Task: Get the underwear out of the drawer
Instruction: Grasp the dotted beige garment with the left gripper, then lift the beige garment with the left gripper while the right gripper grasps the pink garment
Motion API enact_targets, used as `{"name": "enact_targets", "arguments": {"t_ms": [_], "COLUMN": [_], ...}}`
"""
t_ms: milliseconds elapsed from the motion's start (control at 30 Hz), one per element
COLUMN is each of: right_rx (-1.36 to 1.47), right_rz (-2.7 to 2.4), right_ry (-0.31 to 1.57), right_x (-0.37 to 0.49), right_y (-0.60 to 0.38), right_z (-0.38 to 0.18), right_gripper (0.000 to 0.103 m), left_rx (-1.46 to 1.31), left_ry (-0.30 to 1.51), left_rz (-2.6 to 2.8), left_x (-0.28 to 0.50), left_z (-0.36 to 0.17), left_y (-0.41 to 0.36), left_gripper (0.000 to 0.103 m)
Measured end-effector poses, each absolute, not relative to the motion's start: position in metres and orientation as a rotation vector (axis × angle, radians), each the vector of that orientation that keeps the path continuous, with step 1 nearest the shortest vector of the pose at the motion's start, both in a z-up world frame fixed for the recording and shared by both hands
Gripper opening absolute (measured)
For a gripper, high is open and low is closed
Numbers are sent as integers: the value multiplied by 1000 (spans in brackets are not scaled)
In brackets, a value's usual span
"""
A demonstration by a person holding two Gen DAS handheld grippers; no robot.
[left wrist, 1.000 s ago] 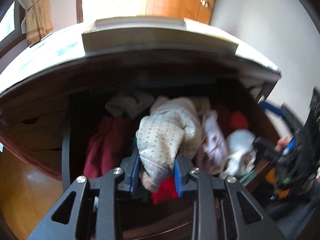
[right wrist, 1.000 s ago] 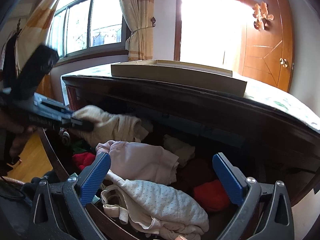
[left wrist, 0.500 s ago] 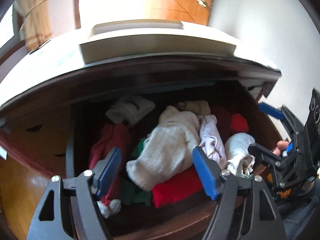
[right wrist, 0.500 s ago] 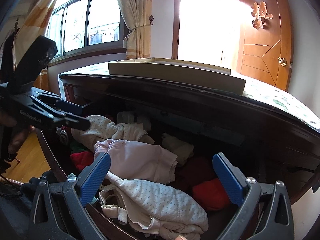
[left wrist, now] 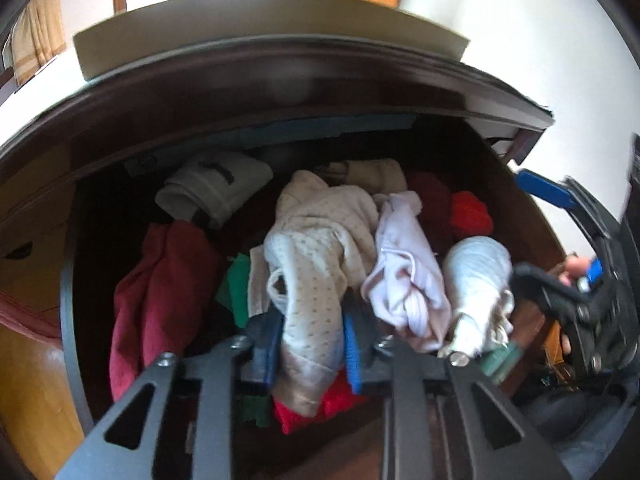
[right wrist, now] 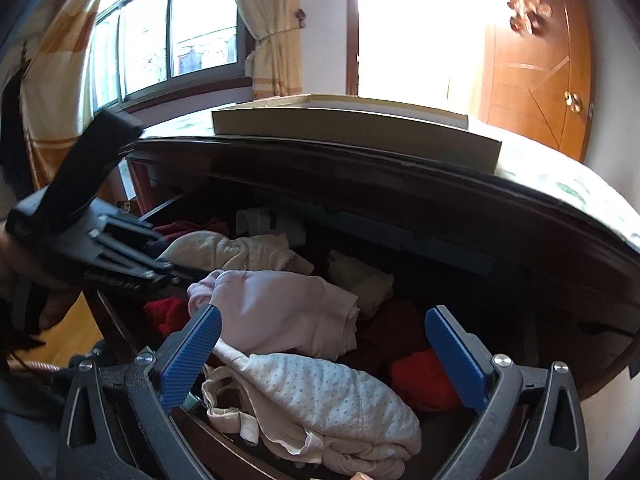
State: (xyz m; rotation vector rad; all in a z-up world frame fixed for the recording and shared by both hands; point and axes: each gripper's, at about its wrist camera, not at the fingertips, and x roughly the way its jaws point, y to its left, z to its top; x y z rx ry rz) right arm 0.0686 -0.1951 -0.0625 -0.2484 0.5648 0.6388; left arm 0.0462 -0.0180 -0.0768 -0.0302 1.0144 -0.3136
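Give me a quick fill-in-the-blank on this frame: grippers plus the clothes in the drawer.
1. The left gripper is shut on the cream ____ garment.
2. The right gripper has its jaws ____, with nothing pressed between the pads.
3. The pale pink garment lies ____ the open drawer.
4. On the dresser top rests a flat ____.

Missing: dotted; open; inside; box

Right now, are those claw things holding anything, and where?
The left gripper pinches the cream dotted underwear by its lower bunched end. The right gripper holds nothing.
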Motion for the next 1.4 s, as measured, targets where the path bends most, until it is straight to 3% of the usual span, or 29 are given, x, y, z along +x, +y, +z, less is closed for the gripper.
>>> {"name": "enact_targets", "arguments": {"t_ms": [100, 933, 967, 1000, 1100, 1200, 1400], "right_rx": [-233, -311, -303, -300, -254, -210, -196], "right_rz": [630, 756, 766, 775, 821, 849, 887], "right_ry": [581, 969, 989, 1011, 1043, 1022, 938], "right_x": [72, 115, 117, 118, 124, 123, 111], "right_y": [-196, -122, -123, -122, -125, -129, -133], "right_z": [-55, -84, -86, -89, -95, -94, -84], "right_gripper": [103, 101, 94, 75, 47, 30, 18], "left_rx": [-84, -217, -221, -225, -231, -227, -227], "left_ry": [978, 779, 778, 777, 770, 762, 738], "left_rz": [-333, -262, -265, -268, -280, -285, -276], "left_x": [34, 13, 14, 14, 14, 12, 8], "left_z": [-66, -21, -22, -23, -24, -24, -21], "left_y": [-9, 40, 40, 40, 38, 36, 35], "left_gripper": [15, 15, 15, 15, 15, 15, 15]}}
